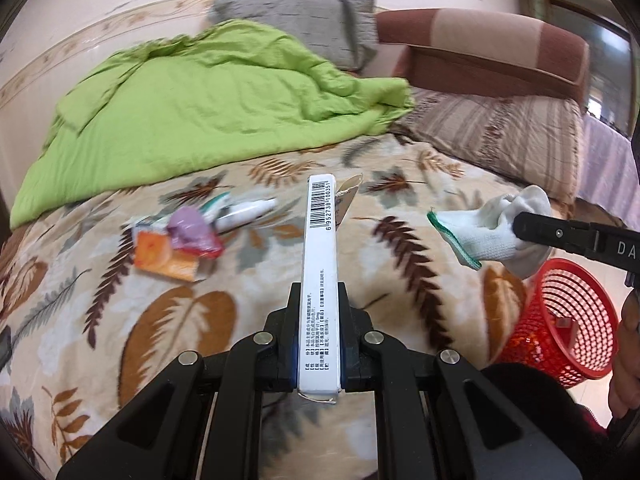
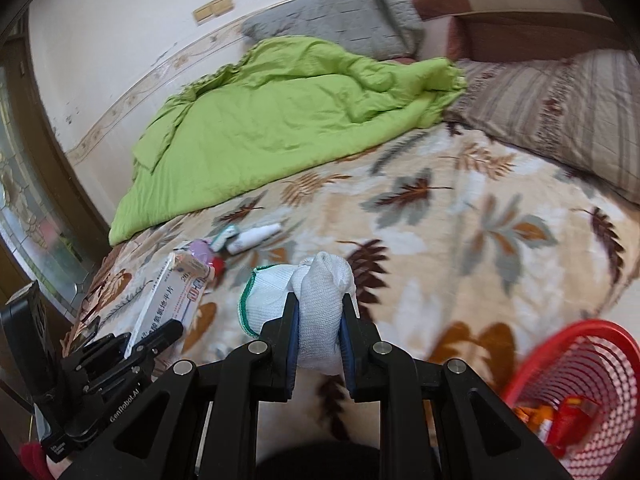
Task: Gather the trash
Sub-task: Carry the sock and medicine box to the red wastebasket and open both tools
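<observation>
My left gripper (image 1: 319, 292) is shut on a long white medicine box (image 1: 320, 264) with a barcode, held edge-on above the leaf-patterned bedspread. The same box (image 2: 172, 300) and left gripper (image 2: 154, 338) show at the lower left of the right wrist view. My right gripper (image 2: 320, 300) is shut on a bunched white sock with a green cuff (image 2: 316, 304); from the left wrist the sock (image 1: 492, 228) hangs at the right, above a red mesh basket (image 1: 568, 320). The basket (image 2: 576, 392) holds orange and red wrappers. A small pile of trash (image 1: 184, 240) lies on the bed with a white tube (image 1: 244, 212).
A green quilt (image 1: 200, 120) covers the far left of the bed. Grey (image 1: 304, 20), brown (image 1: 480, 48) and striped (image 1: 500, 136) pillows line the headboard side. A glass door (image 2: 24, 208) stands at the left. A person's hand (image 1: 628, 352) is at the right edge.
</observation>
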{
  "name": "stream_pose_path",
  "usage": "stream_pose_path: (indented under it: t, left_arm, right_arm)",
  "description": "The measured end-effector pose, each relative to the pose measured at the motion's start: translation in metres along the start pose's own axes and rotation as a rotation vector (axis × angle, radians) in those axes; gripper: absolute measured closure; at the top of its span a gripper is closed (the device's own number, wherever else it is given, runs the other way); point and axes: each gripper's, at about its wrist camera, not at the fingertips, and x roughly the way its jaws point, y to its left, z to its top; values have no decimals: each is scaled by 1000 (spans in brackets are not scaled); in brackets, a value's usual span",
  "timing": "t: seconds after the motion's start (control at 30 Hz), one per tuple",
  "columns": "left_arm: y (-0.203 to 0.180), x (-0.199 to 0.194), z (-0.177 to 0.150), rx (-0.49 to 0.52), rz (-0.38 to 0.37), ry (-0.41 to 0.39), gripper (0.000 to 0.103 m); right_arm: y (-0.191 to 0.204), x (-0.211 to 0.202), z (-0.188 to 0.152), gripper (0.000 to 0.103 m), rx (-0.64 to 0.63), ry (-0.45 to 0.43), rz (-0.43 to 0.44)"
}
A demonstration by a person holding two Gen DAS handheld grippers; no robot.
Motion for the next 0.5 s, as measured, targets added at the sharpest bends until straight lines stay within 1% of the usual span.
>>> stream_pose_path:
  t: [0.3,0.5]
  left_arm:
    - [-56,1,15,83,-88,-9,91]
    - [-95,5,23,122,-197,20,91]
  right_arm:
    - [-63,-51,-10,83,99,-31,-103]
    - [-102,-81,-15,83,155,-52,-196]
